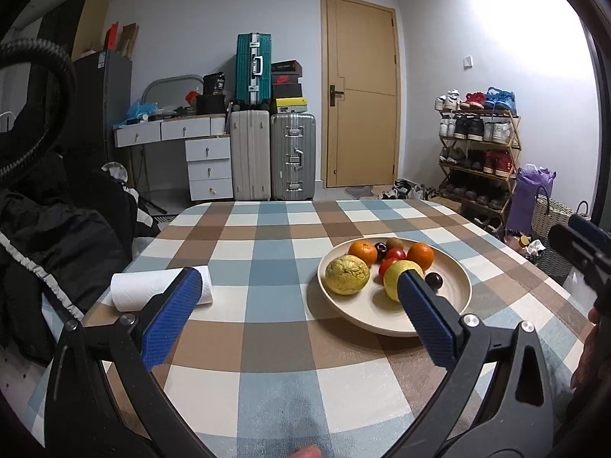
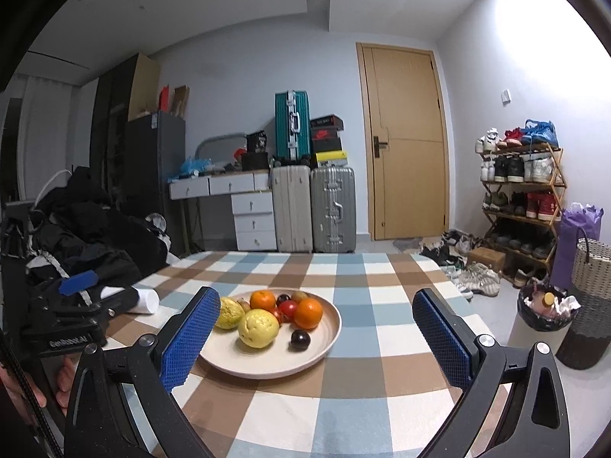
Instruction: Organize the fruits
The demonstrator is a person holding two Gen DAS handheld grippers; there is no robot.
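A cream plate [image 1: 456, 297] [image 2: 332, 328] on the checked tablecloth holds the fruit. On it lie two rough yellow fruits [image 1: 346, 275] [image 2: 258, 327], two oranges [image 1: 363, 252] [image 2: 307, 313], red tomatoes [image 1: 395, 254] [image 2: 287, 308], dark plums [image 1: 434, 279] [image 2: 300, 339] and a kiwi [image 1: 394, 243]. My left gripper [image 1: 299, 280] hovers open before the plate, with its right finger [image 1: 427, 316] overlapping the plate's near side. My right gripper [image 2: 317, 305] also stands open and empty, low over the table in front of the plate.
A paper towel roll [image 1: 152, 286] [image 2: 147, 300] lies left of the plate. Dark clothing [image 1: 57, 229] is piled off the table's left edge. A bin [image 2: 544, 315] and baskets [image 2: 592, 267] stand on the floor at the right. Suitcases [image 1: 273, 154] and a shoe rack [image 1: 477, 152] line the far wall.
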